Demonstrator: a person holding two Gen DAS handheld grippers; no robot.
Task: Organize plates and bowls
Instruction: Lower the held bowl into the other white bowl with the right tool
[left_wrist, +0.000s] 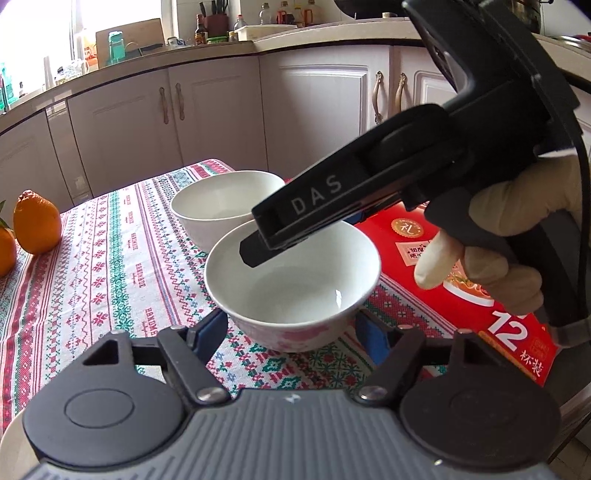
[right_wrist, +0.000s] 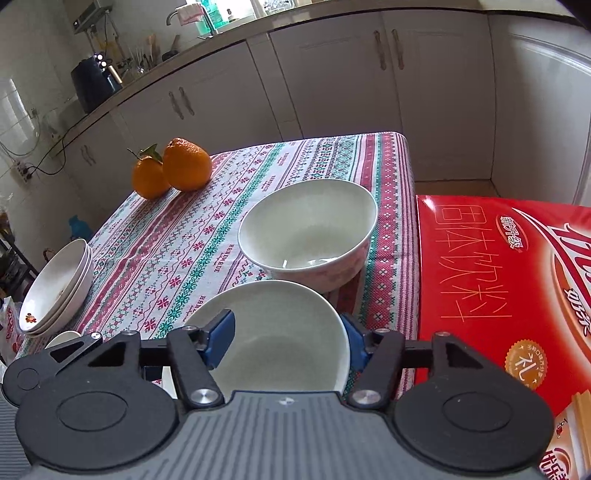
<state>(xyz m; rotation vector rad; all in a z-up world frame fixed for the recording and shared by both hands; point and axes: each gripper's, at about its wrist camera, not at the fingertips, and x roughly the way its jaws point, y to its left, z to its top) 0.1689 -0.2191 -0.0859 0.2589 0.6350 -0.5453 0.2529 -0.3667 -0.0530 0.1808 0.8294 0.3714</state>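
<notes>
Nearest the left wrist camera is the left claw, its blue pads spread wide on either side of the near bowl, with the pads apart from the bowl's pink-patterned wall as far as can be seen. That bowl stands upright on the worktop, which is covered by a patterned cloth. From the left: two oranges, the leftmost cut off by the frame edge; then a second bowl just behind the near one, their rims close together, though contact cannot be made out. The right claw reaches in from the right with its fingertips at the near bowl's far rim; its fingers look drawn together on the rim. A gloved hand holds its handle. Under it lies one red box, partly hidden.

In the right wrist view, the blue pads sit at either side of the near bowl's rim, the right pad partly hidden behind it. At far left, a stack of shallow plates sits at the worktop's edge; about three, the count uncertain. A white rim below the stack is cut off and cannot be identified. Both oranges and the second bowl lie beyond.
</notes>
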